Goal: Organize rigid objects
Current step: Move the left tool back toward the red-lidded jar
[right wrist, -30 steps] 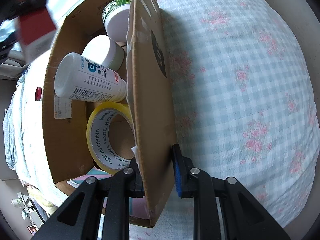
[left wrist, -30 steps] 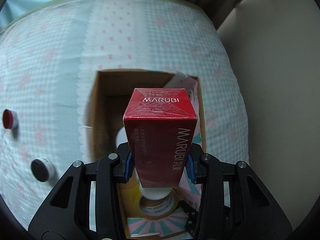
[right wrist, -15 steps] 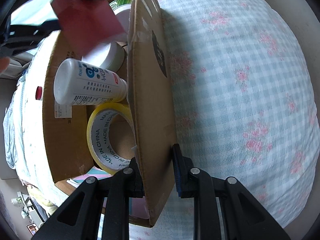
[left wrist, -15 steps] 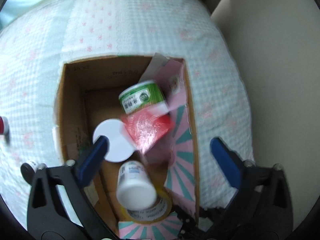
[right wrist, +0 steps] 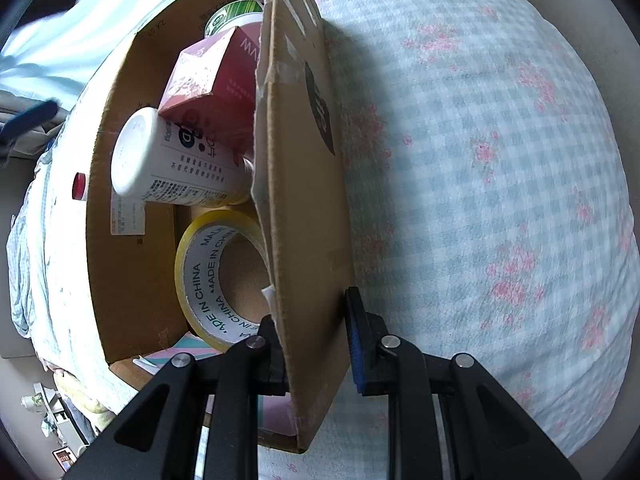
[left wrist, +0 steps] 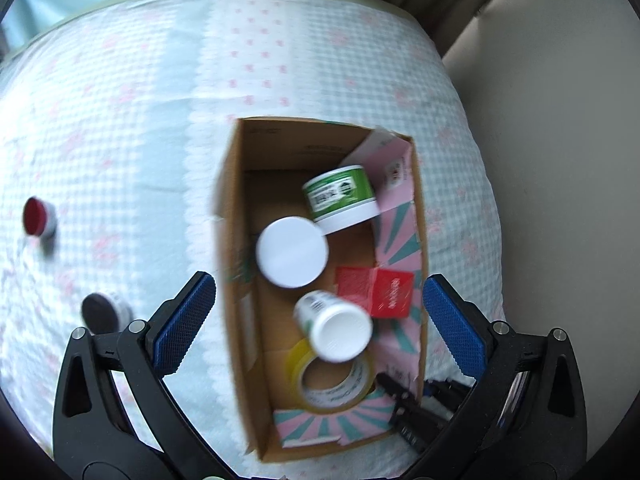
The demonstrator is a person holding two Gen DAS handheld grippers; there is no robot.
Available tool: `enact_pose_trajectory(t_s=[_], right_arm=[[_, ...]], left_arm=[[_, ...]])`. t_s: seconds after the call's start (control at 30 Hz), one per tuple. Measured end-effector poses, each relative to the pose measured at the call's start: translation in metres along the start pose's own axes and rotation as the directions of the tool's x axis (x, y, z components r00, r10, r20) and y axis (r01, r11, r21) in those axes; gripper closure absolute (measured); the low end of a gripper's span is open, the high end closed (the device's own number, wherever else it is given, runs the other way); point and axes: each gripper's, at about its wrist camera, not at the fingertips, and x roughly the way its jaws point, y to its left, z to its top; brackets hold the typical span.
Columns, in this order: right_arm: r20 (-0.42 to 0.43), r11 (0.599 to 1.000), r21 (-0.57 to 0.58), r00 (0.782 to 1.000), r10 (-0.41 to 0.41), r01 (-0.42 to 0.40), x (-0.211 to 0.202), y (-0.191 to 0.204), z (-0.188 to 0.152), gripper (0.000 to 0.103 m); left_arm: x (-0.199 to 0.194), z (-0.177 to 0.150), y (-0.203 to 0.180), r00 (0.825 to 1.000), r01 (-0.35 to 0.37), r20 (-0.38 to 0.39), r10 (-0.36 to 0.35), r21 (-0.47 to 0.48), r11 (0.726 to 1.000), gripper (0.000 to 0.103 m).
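On a bed covered with a pale checked bedspread point(left wrist: 132, 128), an open cardboard box point(left wrist: 234, 280) serves as the landmark, and the scene is taken from left to right in the left wrist view.

Well to the left of the box, a small red-topped jar point(left wrist: 38, 217) is seen lying on the bedspread, and nearer the box, below that jar in the picture, a dark-topped jar point(left wrist: 105, 314) is seen, somewhat blurred.

The left gripper point(left wrist: 320, 316) is held above the box with its jaws spread wide; nothing is gripped, and its blue pads point(left wrist: 184, 320) are seen to either side of the box.

Inside the box, a white round lid point(left wrist: 292, 252) is found near the left wall, with a green-labelled tub point(left wrist: 340, 196) beyond it toward the far end. A white bottle point(left wrist: 336, 328) lies below the lid in the picture, partly over a roll of yellow tape point(left wrist: 332, 380) at the near end. To the right of the bottle, a red carton point(left wrist: 376, 290) is seen resting against the right wall, on a pink and teal sheet point(left wrist: 400, 236) that lines that side.

At the near right corner of the box, the right gripper point(right wrist: 316, 344) is found clamped on the box wall point(right wrist: 304, 216), one finger inside and one outside. In the right wrist view the red carton point(right wrist: 212, 80) is seen leaning over the bottle point(right wrist: 172, 164), above the tape point(right wrist: 208, 276).
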Motion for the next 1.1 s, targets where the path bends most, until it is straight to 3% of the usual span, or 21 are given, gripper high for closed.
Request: enact_pose_trajectory(t_s=[0.27,0.53,0.8,0.97,1.1], right_arm=[[-0.012,0.999,0.048,1.000,0.003,-0.003,-0.002,-0.002,0.002,0.083],[0.012,0.994,0.108,0.999,0.034,-0.035,-0.019,-0.010,-0.004,0.083],[0.033,0.987,0.156,0.999,0.038,-0.042,-0.027,-0.017,-0.008,0.083],[0.042,0.979,0.198,0.999,0.032,-0.040,-0.030,-0.022,-0.012,0.083],[0.051,0.975,0.221,0.998,0.024,-0.035,-0.030,-0.029,-0.016,0.083]], left_arm=[[-0.057,-0.016,0.054,0.999,-0.026,0.044,0.028,-0.056,0.998,0.000],[-0.088,-0.027,0.124,0.995,-0.062,0.064,0.070,-0.118,0.991,0.000],[-0.097,-0.036,0.220,0.988,-0.127,0.064,0.141,-0.187,0.974,0.000],[-0.089,-0.027,0.285,0.979,-0.179,0.069,0.194,-0.186,0.966,0.000],[-0.066,-0.022,0.329,0.969,-0.193,0.125,0.213,-0.156,0.969,0.000]])
